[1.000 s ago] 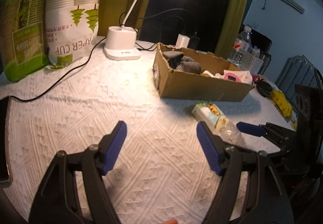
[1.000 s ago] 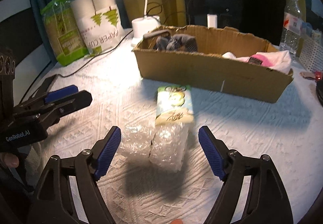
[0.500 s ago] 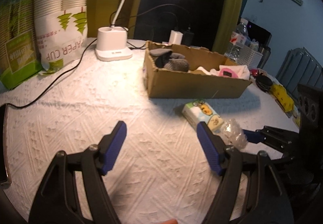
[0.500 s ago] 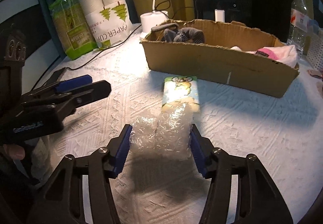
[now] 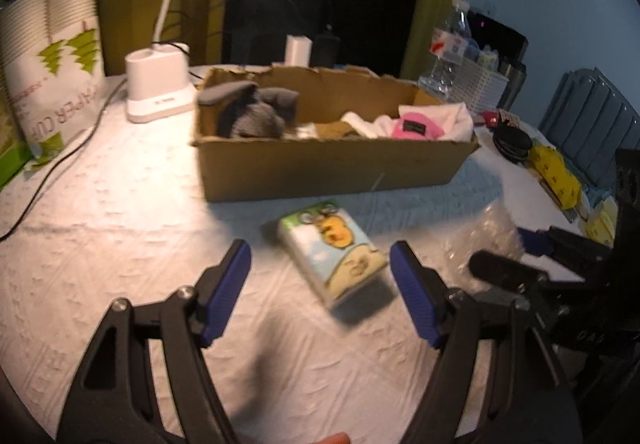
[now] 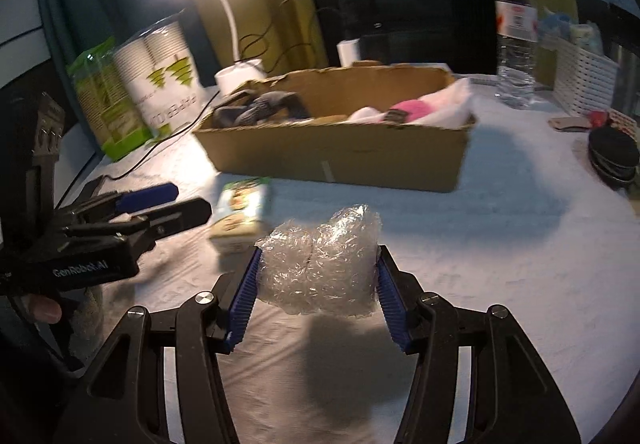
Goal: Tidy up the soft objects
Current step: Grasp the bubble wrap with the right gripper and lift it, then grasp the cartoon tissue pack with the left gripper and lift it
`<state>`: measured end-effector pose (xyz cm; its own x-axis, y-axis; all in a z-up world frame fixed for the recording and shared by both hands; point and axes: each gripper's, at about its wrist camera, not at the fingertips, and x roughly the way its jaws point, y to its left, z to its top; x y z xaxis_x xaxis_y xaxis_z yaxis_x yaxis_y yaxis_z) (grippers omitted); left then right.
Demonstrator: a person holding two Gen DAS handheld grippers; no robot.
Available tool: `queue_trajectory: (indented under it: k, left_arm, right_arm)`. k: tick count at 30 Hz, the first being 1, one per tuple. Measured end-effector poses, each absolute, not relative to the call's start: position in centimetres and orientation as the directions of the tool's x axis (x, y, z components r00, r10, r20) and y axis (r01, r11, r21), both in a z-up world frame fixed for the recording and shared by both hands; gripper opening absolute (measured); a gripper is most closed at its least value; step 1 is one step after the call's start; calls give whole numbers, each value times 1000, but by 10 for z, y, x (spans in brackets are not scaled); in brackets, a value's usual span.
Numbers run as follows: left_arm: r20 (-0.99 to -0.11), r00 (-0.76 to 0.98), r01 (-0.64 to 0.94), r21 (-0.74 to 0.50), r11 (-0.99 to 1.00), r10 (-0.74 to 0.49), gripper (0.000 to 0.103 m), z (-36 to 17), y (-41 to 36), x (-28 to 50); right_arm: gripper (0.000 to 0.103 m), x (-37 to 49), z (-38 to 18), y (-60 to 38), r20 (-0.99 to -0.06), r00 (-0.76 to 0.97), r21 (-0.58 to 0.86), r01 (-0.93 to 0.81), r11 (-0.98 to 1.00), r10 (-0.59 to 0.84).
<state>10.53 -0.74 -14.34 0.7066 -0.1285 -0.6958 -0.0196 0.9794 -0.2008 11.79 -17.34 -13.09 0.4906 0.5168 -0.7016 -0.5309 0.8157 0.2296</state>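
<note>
My right gripper [image 6: 316, 296] is shut on a wad of clear bubble wrap [image 6: 320, 264] and holds it above the white tablecloth; the wad also shows in the left wrist view [image 5: 486, 240]. My left gripper [image 5: 320, 284] is open and empty, with a tissue pack [image 5: 334, 252] lying between and just beyond its fingers; the pack also shows in the right wrist view [image 6: 240, 208]. Behind stands an open cardboard box [image 5: 320, 168] [image 6: 340, 160] holding grey socks [image 5: 252, 112] at its left end and pink and white cloth [image 5: 416, 124] at its right end.
A desk lamp base [image 5: 158, 92] and paper cup packs [image 5: 52, 64] stand at the back left, with a black cable [image 5: 60, 148] across the cloth. A water bottle [image 6: 516, 32], a white basket [image 6: 584, 80] and black round pads [image 6: 614, 156] are at the right.
My right gripper closed on the bubble wrap and lifted it off the table. My left gripper moved right toward the tissue pack, which now lies between its open fingers.
</note>
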Motion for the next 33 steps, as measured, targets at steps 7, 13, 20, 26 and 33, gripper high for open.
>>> queue_trajectory:
  k: [7, 13, 20, 26, 33]
  left_arm:
    - [-753, 650, -26, -155, 988, -101, 74, -159, -25, 130]
    - [-793, 606, -40, -111, 993, -64, 73, -172, -31, 143]
    - [-790, 608, -10, -112, 994, -83, 63, -170, -34, 143]
    - [-780, 615, 22, -133, 991, -118, 54, -165, -35, 138]
    - [-751, 644, 48, -149, 988, -144, 52, -153, -34, 125]
  right_arm:
    - [58, 134, -130, -197, -690, 510, 245, -503, 829, 514]
    - [58, 142, -132, -207, -687, 511, 259, -493, 831, 517]
    - [58, 145, -132, -206, -685, 510, 261, -495, 829, 520]
    - [58, 143, -129, -201, -684, 515, 249, -501, 829, 517]
    - [58, 138, -122, -193, -684, 521, 230, -510, 829, 510]
